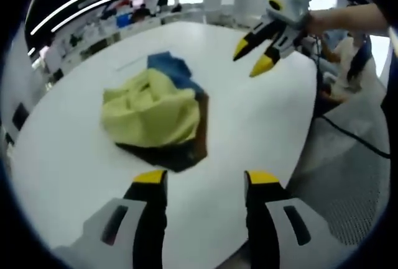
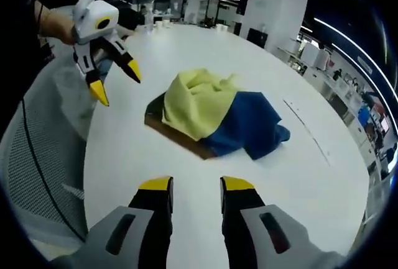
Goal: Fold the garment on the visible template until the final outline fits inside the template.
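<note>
Left gripper view shows one garment (image 1: 152,107), a soft, crumpled heap of yellow and blue cloth, lying mid-way across the round white surface (image 1: 261,126) on one flat dark brown template (image 1: 180,154), its long axis running from the yellow end nearest the left gripper (image 1: 205,179) to the blue end beyond. Right gripper view has the blue end pointing right, the yellow left. Both the left gripper and the right gripper (image 2: 196,185) hover clear of the cloth, yellow-tipped jaws apart and empty.
</note>
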